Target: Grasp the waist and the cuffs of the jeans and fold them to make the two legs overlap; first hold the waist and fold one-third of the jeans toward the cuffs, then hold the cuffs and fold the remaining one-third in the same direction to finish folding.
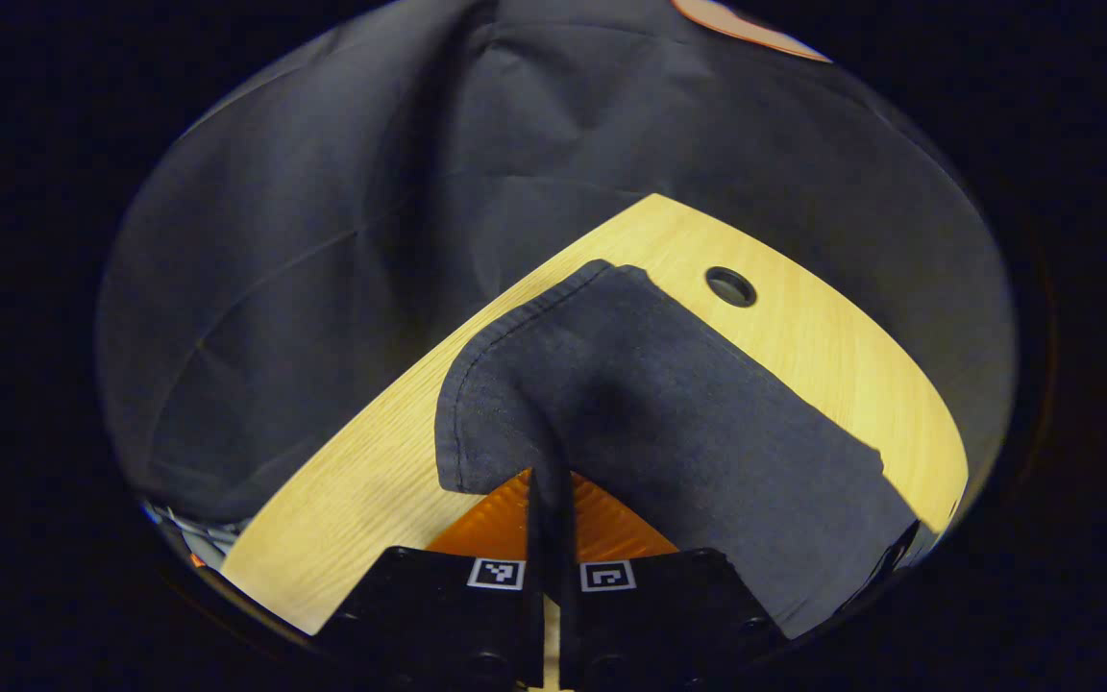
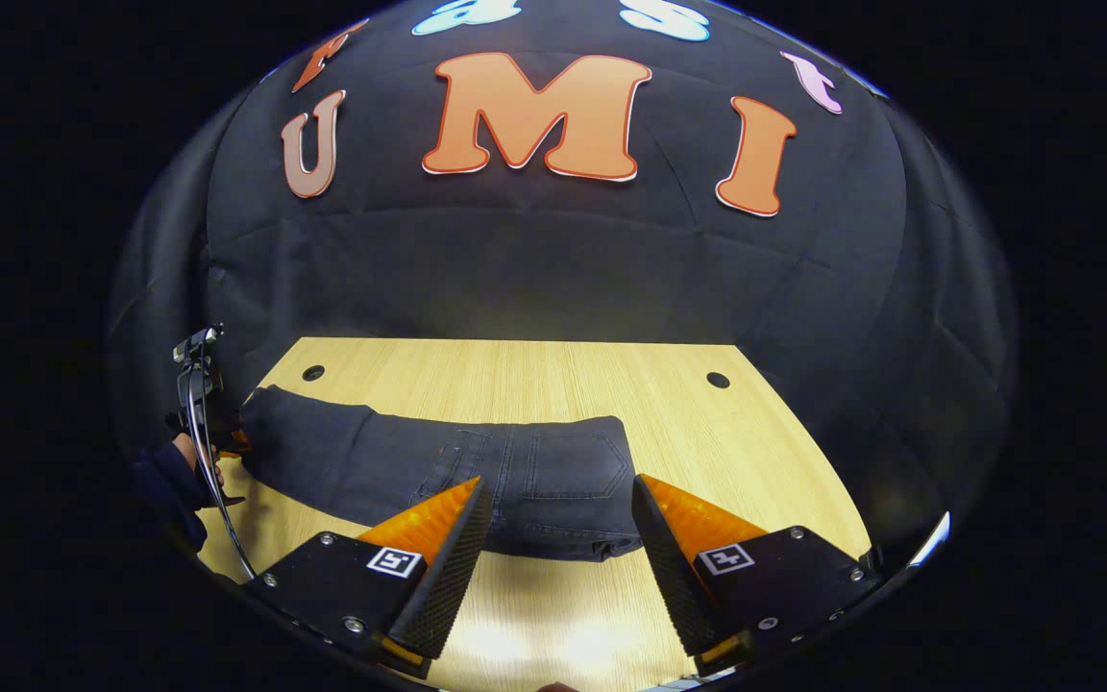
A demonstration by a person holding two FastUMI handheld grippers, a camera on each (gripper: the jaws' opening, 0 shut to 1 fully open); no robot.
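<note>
Left gripper (image 1: 551,500) fingers pressed together, pinching a fold of the jeans (image 1: 669,423) at the cuff end — dark denim bunches up right off the fingertips, hem stitching curling over on one side. The rest of that leg lies flat on the wooden table (image 1: 832,356), just short of the round cable hole (image 1: 730,286).

Right gripper (image 2: 561,538) fingers spread wide, nothing between them, hovering above the waist end of the jeans (image 2: 477,471) — back pocket and seams sit just beyond the tips. Jeans stretch lengthwise across the table (image 2: 534,380); at the far cuff end a sleeved hand (image 2: 190,461) holds the other gripper.
</note>
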